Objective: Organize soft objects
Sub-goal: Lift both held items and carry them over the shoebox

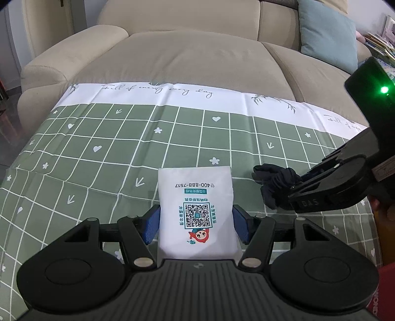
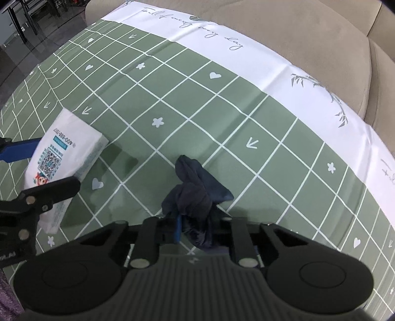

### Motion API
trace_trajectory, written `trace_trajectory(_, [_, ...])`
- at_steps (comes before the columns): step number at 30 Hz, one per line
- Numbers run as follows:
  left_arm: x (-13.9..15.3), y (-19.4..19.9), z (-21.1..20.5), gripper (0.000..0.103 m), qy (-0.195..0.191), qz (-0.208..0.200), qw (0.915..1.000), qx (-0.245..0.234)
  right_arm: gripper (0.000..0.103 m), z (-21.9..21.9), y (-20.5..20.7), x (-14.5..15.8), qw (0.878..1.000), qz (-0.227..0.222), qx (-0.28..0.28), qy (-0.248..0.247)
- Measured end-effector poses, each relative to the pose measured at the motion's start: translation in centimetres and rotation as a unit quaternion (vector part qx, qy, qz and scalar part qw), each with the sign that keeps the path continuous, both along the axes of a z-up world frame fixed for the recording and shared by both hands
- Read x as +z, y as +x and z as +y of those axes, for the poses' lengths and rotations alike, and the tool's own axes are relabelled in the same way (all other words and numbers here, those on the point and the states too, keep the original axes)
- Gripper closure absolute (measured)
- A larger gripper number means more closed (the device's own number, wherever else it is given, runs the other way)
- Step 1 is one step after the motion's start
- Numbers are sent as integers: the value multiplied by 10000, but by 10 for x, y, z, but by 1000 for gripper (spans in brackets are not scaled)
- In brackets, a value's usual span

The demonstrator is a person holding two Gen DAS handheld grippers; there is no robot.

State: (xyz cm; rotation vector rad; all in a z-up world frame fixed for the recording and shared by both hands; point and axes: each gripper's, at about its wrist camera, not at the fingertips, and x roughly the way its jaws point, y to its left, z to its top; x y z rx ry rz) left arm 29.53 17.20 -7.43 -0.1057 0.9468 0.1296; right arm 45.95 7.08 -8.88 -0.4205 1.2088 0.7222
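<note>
My left gripper [image 1: 196, 223] is shut on a white tissue pack [image 1: 196, 210] printed with a QR code; the blue pads [image 1: 151, 222] press its two sides. The pack also shows at the left of the right wrist view [image 2: 66, 158], above the green checked cloth [image 2: 197, 103]. My right gripper [image 2: 197, 229] is shut on a bunched dark navy sock [image 2: 195, 195], which sticks out past the fingers. In the left wrist view the right gripper [image 1: 291, 190] holds the sock [image 1: 274, 182] just right of the pack.
The green checked cloth [image 1: 98, 148] with a white band covers a table in front of a beige sofa [image 1: 187, 54]. A pale blue cushion [image 1: 328, 37] leans on the sofa's right. Dark chairs [image 2: 22, 17] stand on the floor at far left.
</note>
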Motion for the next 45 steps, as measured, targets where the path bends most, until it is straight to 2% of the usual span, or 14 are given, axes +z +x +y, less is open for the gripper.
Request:
trace_trajectory(7, [15,-20,0,33,76,6,10000,13,88,-2,-32,23,9998,-213,23,37])
trace_trajectory(12, [28,-45,-1,33,40,38,10000,-4,88,-9,-63,43,9997,-146,-91,194])
trace_trajectory(19, [48,-91,-8,33,-5,112,9998,-190,88,-24,-127,72,9982,-21,-284,522])
trace_trajectory(27, [63,-146,-26,33,-106,183,9989,-429,88,-53,-200,88,9946,68,-650,808])
trace_trajectory(36, [75,-192,-53,33,-216,17,9982,-562,88,-85,-252,108,9876,-93,-1089,1131])
trace_trajectory(45, [101,-212,-79,33,-66,-296,9966,-766,88,-132,-287,133,9769,-479,-1597,1339])
